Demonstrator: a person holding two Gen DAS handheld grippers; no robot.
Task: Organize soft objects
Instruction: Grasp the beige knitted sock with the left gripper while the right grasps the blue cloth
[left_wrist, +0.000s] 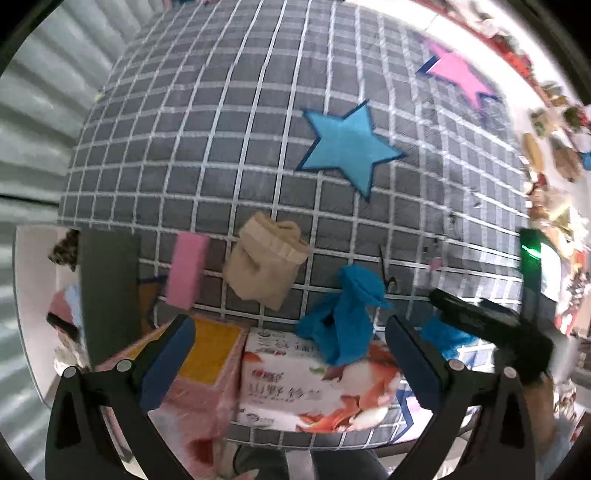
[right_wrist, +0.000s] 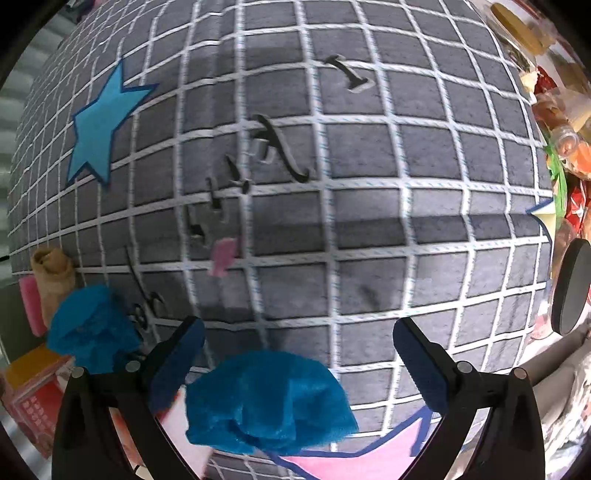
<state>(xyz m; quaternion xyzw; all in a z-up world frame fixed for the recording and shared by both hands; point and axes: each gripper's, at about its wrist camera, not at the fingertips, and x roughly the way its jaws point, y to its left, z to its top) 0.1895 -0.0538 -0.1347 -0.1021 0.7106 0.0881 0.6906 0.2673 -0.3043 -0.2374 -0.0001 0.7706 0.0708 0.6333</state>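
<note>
Right now my right gripper (right_wrist: 297, 354), jaws spread and empty, hangs just over the nearer crumpled blue cloth (right_wrist: 269, 402) at the checked rug's (right_wrist: 369, 221) near edge, while my left gripper (left_wrist: 290, 350), likewise released, is farther off.

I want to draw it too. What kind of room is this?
Probably a playroom or bedroom floor at home. A grey checked rug with a blue star and a pink star covers it, and toys and packets are heaped along its edge.

Tissue pack (left_wrist: 310, 384): red Chinese print, "山野" legible, rest blurred. Rug (right_wrist: 369, 221): black script lettering, unreadable.
</note>
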